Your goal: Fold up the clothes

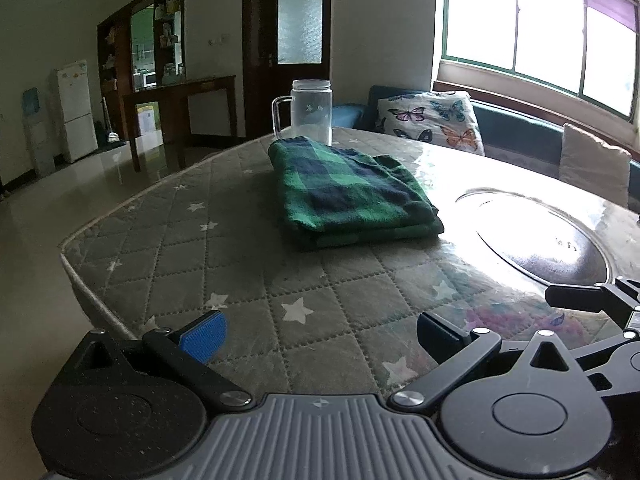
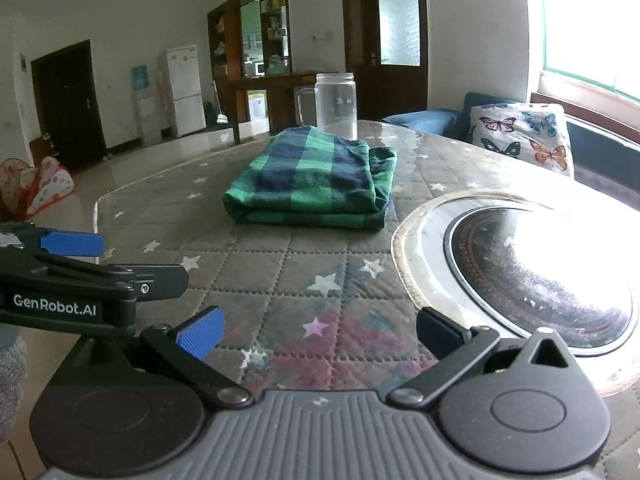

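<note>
Folded green-and-navy plaid garment (image 1: pixel 352 196) lies on the quilted star-print table cover (image 1: pixel 224 248), both grippers empty.

Left gripper (image 1: pixel 320 334) has its fingers spread wide with nothing between them, the garment well ahead beyond the tips; right gripper (image 2: pixel 320 334) is likewise spread and holds nothing, the garment ahead and slightly left of its centre line; a clear glass mug (image 2: pixel 335 106) stands just behind the garment; a round glass turntable (image 2: pixel 536 276) sits beyond the right finger.

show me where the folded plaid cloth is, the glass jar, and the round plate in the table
folded plaid cloth (image 1: pixel 352 192), left wrist view, middle of its top layer
glass jar (image 2: pixel 336 106), right wrist view, middle of its clear body
round plate (image 2: pixel 536 268), right wrist view, its dark centre
</note>
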A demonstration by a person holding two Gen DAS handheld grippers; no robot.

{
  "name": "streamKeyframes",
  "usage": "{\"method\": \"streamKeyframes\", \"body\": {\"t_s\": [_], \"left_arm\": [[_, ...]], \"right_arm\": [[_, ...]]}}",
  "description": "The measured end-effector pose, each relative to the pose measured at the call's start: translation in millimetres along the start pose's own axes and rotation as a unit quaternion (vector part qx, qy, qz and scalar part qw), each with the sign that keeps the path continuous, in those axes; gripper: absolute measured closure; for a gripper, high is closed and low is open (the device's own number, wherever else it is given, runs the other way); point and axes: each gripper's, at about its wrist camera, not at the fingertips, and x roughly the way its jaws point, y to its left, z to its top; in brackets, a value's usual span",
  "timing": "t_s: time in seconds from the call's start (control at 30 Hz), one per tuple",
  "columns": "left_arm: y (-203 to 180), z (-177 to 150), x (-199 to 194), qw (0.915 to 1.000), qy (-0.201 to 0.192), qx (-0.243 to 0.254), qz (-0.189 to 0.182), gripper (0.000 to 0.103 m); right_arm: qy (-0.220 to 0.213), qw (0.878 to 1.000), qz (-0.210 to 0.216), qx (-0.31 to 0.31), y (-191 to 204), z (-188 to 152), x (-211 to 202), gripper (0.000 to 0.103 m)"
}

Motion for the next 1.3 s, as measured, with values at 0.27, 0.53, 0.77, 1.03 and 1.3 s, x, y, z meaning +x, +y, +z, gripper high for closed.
{"method": "streamKeyframes", "body": {"t_s": [0.27,0.53,0.77,1.03,1.3], "left_arm": [[5.4,0.8,7.2,0.9999,-0.002,-0.002,-0.011,0.0],[5.1,4.7,13.1,0.9998,-0.002,0.003,-0.018,0.0],[4.7,8.8,16.1,0.9998,0.001,0.007,-0.017,0.0],[3.9,17.2,27.2,0.9997,0.008,0.008,-0.02,0.0],[7.4,27.3,42.4,0.9995,0.018,0.008,-0.023,0.0]], "right_arm": [[0.007,1.0,-0.021,0.001,1.7,3.1,5.2,0.0],[0.009,1.0,-0.027,0.004,0.1,6.3,7.7,0.0],[0.011,1.0,-0.028,0.004,0.2,8.8,8.3,0.0],[0.016,1.0,-0.024,0.002,-2.2,16.5,16.2,0.0],[0.025,0.999,-0.03,-0.001,-4.9,27.7,29.6,0.0]]}}
